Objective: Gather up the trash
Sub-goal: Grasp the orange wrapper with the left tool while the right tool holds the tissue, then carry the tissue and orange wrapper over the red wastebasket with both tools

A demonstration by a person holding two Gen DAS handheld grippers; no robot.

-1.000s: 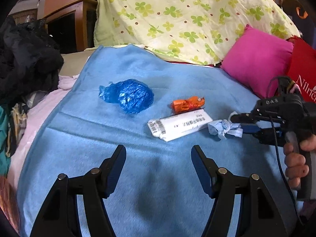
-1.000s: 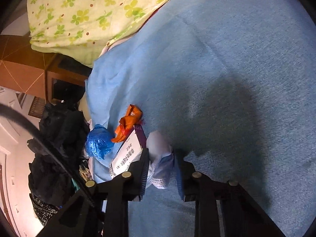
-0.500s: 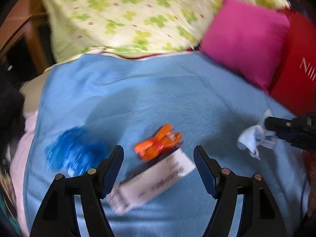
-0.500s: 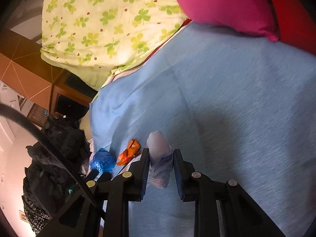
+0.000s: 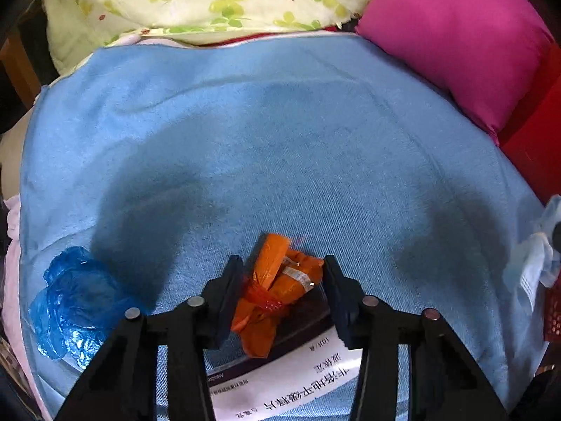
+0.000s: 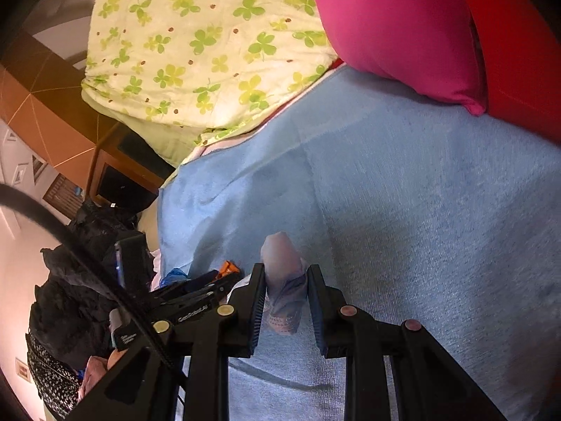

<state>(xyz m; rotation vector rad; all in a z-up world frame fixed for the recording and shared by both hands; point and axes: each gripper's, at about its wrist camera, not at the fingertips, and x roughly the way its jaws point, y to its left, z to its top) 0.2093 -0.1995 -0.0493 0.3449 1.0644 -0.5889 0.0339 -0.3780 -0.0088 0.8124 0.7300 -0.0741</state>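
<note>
A crumpled orange wrapper point(image 5: 277, 287) lies on the blue blanket point(image 5: 280, 140), partly on a white and purple box point(image 5: 298, 379). My left gripper point(image 5: 282, 280) has its jaws on either side of the wrapper, touching or nearly touching it. A crumpled blue plastic bag point(image 5: 73, 301) lies to the left. My right gripper point(image 6: 285, 294) is shut on a pale blue face mask point(image 6: 284, 280) and holds it above the blanket. The mask also shows at the right edge of the left wrist view point(image 5: 536, 263).
A pink pillow point(image 5: 455, 42) and a red cushion point(image 5: 536, 133) lie at the right. A floral quilt point(image 5: 210, 0) is heaped at the back. Black clothes point(image 6: 70, 280) and a wooden cabinet point(image 6: 115, 175) are off the left side of the bed.
My left gripper moved forward and down over the orange wrapper and narrowed its jaws around it. My right gripper lifted the mask off the blanket and carried it to the right.
</note>
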